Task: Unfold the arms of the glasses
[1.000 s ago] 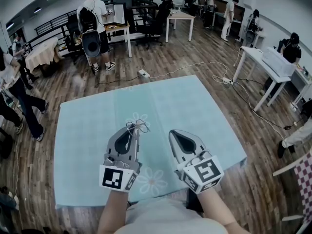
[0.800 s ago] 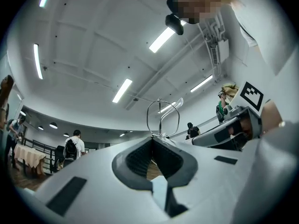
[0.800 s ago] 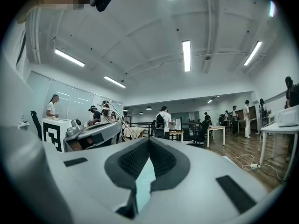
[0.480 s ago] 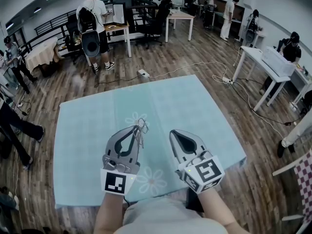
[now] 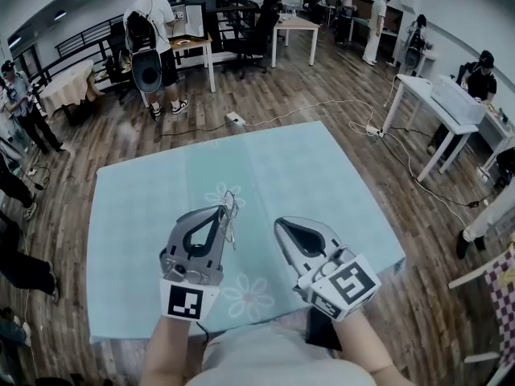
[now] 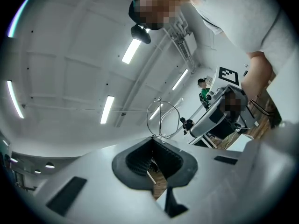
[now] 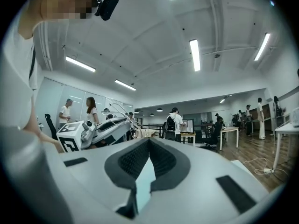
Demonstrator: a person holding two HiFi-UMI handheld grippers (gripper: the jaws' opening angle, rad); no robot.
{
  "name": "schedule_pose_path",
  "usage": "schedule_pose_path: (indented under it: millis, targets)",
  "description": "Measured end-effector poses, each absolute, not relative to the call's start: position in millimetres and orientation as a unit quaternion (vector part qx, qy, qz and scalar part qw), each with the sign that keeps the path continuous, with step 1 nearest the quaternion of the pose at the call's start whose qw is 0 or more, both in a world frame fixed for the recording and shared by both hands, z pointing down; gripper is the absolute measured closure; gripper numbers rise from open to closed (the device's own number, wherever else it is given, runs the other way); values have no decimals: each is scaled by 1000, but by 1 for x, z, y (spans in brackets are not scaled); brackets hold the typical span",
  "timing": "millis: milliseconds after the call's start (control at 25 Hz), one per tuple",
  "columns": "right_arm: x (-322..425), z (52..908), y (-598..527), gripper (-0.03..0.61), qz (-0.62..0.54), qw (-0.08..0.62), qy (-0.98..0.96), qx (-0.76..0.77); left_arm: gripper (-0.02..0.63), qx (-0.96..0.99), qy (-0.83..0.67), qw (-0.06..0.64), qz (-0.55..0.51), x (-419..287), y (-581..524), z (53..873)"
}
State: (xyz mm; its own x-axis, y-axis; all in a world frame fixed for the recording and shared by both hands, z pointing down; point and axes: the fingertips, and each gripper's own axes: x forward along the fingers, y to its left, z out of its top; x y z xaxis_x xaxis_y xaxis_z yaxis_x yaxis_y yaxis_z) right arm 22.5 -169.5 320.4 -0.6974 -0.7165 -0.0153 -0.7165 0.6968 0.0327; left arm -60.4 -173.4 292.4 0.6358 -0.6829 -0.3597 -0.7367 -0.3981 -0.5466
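**Above the desk, the glasses are held up and turned**

Clear of the pale blue desk (image 5: 322,175), the glasses (image 5: 230,214), a thin wire pair, are gripped at the jaw tips of the left gripper (image 5: 223,211). In the left gripper view the jaws are seen closed on the frame, with a lens rim standing up just past the tips. The right gripper (image 5: 280,225) is held beside it, apart from the glasses, its jaws shut with nothing between them.

Compared with a second ago, the left gripper has been rolled about its own line, so the frame is now presented at a new angle. The right gripper has barely been moved. The arms are judged to be still folded, though the thin wire is hard to read. The turn is taken as preparation. An arm is probably being brought to where it can be caught by the right gripper, which would first have to be opened.
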Motion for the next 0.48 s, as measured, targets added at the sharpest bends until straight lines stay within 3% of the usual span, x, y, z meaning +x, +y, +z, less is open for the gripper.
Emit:
schedule_pose_path:
  millis: [480]
  targets:
    - [-13,296,-144,568,39,-6,971,-234,606,-824,411,390,6,-66,-177,301]
